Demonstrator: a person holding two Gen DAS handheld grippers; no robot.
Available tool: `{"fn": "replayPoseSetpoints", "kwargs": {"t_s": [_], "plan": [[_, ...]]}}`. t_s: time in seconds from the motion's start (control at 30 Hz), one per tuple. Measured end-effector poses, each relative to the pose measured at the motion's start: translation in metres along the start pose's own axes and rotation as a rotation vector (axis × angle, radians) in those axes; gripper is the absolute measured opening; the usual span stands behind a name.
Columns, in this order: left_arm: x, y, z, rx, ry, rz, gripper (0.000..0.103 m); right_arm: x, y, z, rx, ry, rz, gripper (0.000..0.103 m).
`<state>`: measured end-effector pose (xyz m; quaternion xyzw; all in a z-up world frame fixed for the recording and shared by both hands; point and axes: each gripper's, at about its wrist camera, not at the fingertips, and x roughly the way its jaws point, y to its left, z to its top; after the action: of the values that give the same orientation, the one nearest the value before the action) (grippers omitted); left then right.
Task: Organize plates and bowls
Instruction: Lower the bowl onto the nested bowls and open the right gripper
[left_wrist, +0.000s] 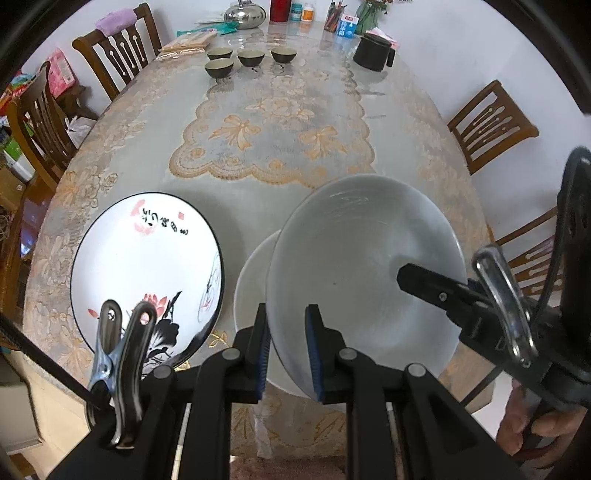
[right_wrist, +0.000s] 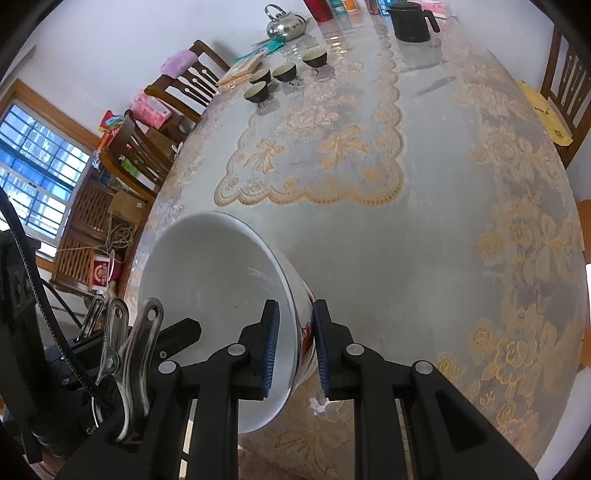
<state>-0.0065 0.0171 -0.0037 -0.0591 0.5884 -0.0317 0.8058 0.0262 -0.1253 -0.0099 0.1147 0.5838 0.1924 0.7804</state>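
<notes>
1. The white bowl (left_wrist: 354, 266) is covering most of a second white dish (left_wrist: 251, 291) lying at its nine o'clock side; only a crescent of that dish is showing, so its shape cannot be told.
2. The left gripper (left_wrist: 286, 350) is hiding the near rim of the bowl behind its pads.
3. A metal clip (left_wrist: 118, 369) is blocking the six o'clock edge of the painted plate (left_wrist: 147, 266).
4. The labels on the bottles (left_wrist: 301, 11) at twelve o'clock are reading too small to make out.
5. In the right wrist view, the bowl's painted outside (right_wrist: 306, 332) is mostly sitting out of sight between the right gripper (right_wrist: 293, 350) pads.
</notes>
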Motion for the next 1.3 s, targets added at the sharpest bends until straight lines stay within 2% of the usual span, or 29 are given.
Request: {"fn": "replayPoseSetpoints", "kwargs": {"t_s": [0.2, 0.53, 1.03, 1.13, 1.3], "plan": [[0.008, 0.001, -0.005, -0.001, 0.011, 0.029, 0.019, 0.007, 0.004, -0.004, -0.026, -0.005, -0.018, 0.021], [0.012, 0.009, -0.010, -0.036, 0.026, -0.002, 0.020, 0.012, 0.013, -0.010, -0.098, -0.023, -0.069, 0.021], [0.013, 0.003, -0.006, -0.030, 0.022, 0.029, 0.020, 0.014, 0.005, -0.013, -0.083, -0.075, -0.071, 0.021], [0.015, 0.004, -0.004, -0.036, 0.022, 0.033, 0.020, 0.008, -0.001, -0.013, -0.068, -0.092, -0.044, 0.021], [0.016, 0.003, -0.004, -0.035, 0.021, 0.040, 0.020, -0.003, 0.000, -0.014, -0.128, -0.132, -0.045, 0.021]]}}
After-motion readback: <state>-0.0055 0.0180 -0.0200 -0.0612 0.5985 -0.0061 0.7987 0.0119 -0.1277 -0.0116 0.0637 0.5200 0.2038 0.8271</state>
